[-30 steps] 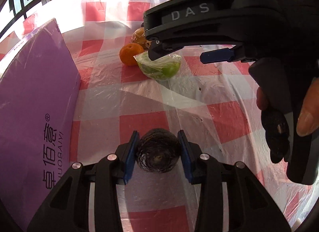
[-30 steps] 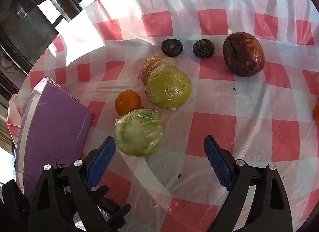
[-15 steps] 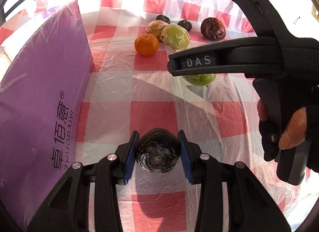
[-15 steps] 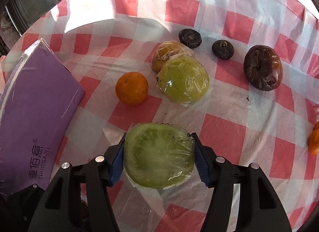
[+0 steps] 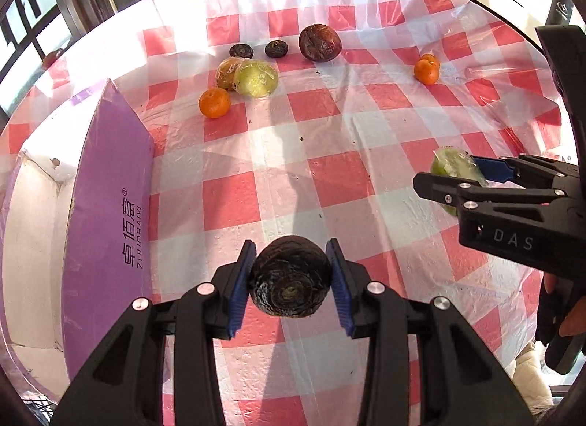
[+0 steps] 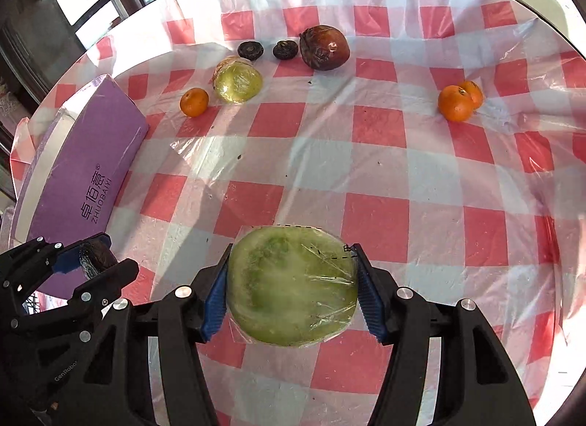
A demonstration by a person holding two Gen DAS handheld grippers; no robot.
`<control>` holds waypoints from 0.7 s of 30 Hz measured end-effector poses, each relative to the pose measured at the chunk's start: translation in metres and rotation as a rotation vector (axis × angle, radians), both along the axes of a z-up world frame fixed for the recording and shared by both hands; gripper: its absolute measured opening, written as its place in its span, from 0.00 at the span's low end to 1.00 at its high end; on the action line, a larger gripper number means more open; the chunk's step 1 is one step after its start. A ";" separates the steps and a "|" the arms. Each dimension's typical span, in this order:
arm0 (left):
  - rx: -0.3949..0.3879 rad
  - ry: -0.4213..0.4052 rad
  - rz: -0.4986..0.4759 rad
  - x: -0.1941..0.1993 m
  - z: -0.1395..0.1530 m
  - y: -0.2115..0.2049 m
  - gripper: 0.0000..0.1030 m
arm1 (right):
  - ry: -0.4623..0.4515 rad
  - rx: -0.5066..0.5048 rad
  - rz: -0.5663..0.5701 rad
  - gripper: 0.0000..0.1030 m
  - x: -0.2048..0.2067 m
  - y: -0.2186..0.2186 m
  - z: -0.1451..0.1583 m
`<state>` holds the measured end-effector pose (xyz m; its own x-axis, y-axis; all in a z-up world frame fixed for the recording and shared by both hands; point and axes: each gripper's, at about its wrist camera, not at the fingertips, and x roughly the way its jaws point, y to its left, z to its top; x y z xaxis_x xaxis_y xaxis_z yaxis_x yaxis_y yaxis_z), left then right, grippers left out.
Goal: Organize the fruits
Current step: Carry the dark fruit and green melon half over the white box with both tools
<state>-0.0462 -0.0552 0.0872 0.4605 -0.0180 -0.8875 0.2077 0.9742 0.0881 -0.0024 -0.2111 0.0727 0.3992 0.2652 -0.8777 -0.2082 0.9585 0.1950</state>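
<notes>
My left gripper [image 5: 290, 285] is shut on a small dark wrinkled fruit [image 5: 289, 281], held above the checked cloth. My right gripper [image 6: 291, 288] is shut on a green fruit wrapped in clear film [image 6: 291, 281], also lifted off the table; in the left wrist view this green fruit [image 5: 452, 166] shows at the right between the other gripper's blue pads. At the far side lie an orange [image 6: 194, 102], a wrapped yellow-green fruit [image 6: 238, 83], two small dark fruits [image 6: 250, 49], a large brown fruit [image 6: 324, 47] and two oranges [image 6: 459, 100] at the right.
A purple box [image 5: 110, 221] stands along the left edge of the round table [image 6: 366, 155], which is covered with a red and white checked cloth under plastic film. Dark window frames stand beyond the far left edge.
My right gripper closed on the wrapped green fruit and carried it back and to the right, away from the orange. My left gripper rose and drew back with the dark fruit.
</notes>
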 end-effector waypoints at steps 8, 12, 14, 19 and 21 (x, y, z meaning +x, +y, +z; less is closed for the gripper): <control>0.043 -0.080 -0.023 -0.013 0.043 -0.005 0.38 | -0.065 0.053 -0.056 0.58 -0.020 -0.021 0.026; 0.036 -0.121 0.021 -0.008 0.064 0.011 0.38 | -0.125 0.083 -0.034 0.58 -0.022 -0.014 0.050; 0.034 -0.136 0.046 -0.005 0.072 0.021 0.38 | -0.151 0.087 -0.009 0.58 -0.022 -0.005 0.060; 0.028 -0.141 0.103 -0.003 0.075 0.051 0.38 | -0.188 0.090 0.081 0.58 -0.019 0.032 0.076; 0.026 -0.136 0.127 -0.006 0.075 0.067 0.38 | -0.189 0.095 0.112 0.58 -0.018 0.050 0.077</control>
<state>-0.0522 0.0117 0.1621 0.5732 0.0703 -0.8164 0.0678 0.9888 0.1328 -0.0208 -0.1612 0.1498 0.5173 0.3945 -0.7595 -0.3530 0.9067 0.2306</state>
